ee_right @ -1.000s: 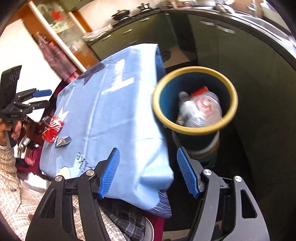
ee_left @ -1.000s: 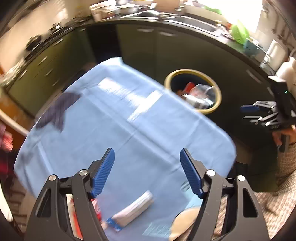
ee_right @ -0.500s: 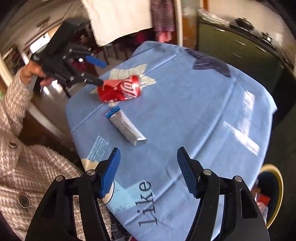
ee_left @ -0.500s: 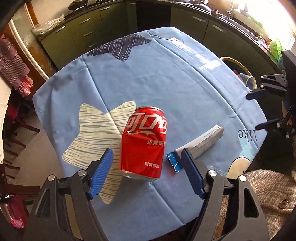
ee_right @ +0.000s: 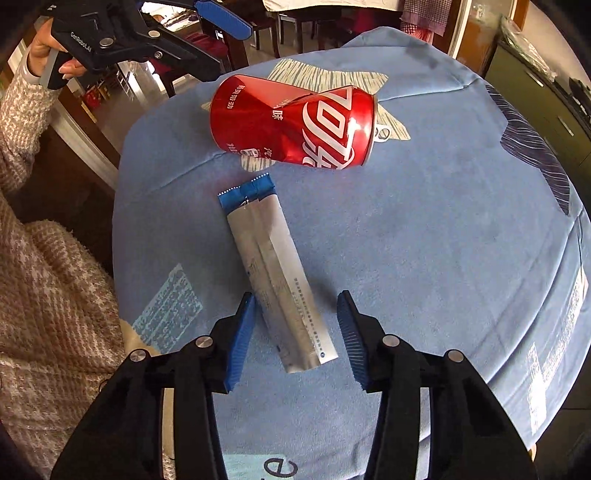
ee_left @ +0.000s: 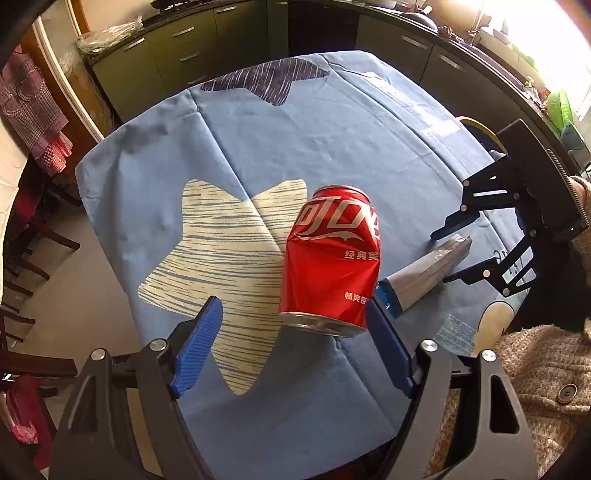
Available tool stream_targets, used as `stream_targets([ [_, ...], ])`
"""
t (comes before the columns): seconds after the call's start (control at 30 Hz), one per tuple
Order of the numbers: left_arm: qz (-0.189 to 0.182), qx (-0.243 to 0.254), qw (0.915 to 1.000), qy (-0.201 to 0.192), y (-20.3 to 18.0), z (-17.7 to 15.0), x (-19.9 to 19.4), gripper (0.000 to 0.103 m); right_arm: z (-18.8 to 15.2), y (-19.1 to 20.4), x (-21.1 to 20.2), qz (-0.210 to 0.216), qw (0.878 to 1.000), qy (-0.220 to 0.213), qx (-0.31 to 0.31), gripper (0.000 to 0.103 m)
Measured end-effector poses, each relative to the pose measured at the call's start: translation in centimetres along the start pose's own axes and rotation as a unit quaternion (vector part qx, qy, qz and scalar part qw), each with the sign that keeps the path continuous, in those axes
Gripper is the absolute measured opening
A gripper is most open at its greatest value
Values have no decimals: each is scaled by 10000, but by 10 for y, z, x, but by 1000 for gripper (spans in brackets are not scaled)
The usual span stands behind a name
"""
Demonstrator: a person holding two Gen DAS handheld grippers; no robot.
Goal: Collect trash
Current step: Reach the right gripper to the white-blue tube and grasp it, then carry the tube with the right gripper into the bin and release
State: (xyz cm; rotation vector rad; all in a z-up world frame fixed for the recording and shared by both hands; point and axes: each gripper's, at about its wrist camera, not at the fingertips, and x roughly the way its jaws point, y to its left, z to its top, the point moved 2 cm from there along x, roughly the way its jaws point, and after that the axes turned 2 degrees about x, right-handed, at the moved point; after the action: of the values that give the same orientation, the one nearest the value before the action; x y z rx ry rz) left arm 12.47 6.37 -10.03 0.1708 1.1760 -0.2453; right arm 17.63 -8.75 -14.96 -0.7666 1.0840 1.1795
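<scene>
L gripper point(ee_left: 295, 343): jaws apart, opening; dented red can point(ee_left: 332, 258) on its side on blue tablecloth point(ee_left: 332, 129), base between fingers, not clamped. R gripper point(ee_right: 297, 336): jaws closing, silver wrapper point(ee_right: 273, 266) between pads, not yet pinched. Can at wrapper's 12 o'clock in R view. Yellow-rimmed bin point(ee_left: 476, 125) at 2 o'clock off table, contents hidden

The yellow-rimmed bin point(ee_left: 476, 127) is mostly hidden behind the table's edge (only 1 arc of rim shows); the window glare point(ee_left: 546, 33) washes out the counter there.
</scene>
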Motion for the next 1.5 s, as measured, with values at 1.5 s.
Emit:
stream_targets([
  [1.5,-121,263,9993,-253,-33,18,-15,78,-304,-223,-126,-1958,8312,-333,5192,18],
])
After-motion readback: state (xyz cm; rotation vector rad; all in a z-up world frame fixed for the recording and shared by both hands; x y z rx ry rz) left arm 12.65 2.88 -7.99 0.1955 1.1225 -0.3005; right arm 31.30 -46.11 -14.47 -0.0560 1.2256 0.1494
